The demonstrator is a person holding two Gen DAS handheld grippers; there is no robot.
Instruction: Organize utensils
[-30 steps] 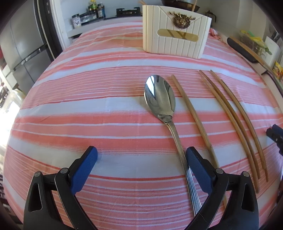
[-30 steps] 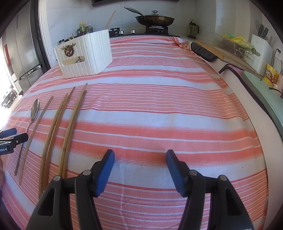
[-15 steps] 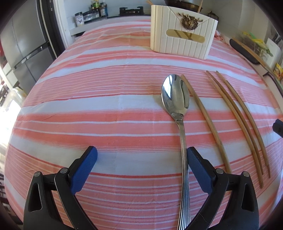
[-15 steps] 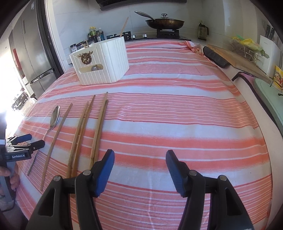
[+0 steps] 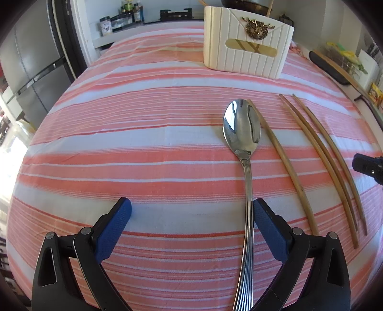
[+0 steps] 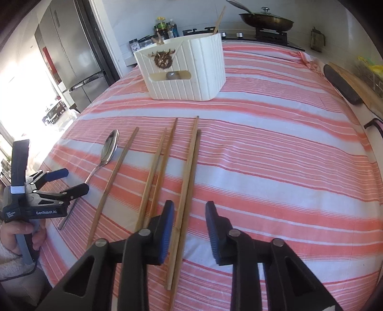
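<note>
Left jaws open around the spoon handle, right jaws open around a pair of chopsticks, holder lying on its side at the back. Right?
Not quite: the holder stands upright, as the right wrist view shows. The rest holds: left gripper open around the spoon, right gripper open around the chopsticks.

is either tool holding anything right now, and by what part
Nothing is held. The left tool is open around the spoon handle; the right tool is open around the chopstick pair.

Home kitchen, steel fridge [image 6: 71, 50], lidded pan [image 6: 265, 21] on stove, condiment bottles [image 6: 165, 26]
</note>
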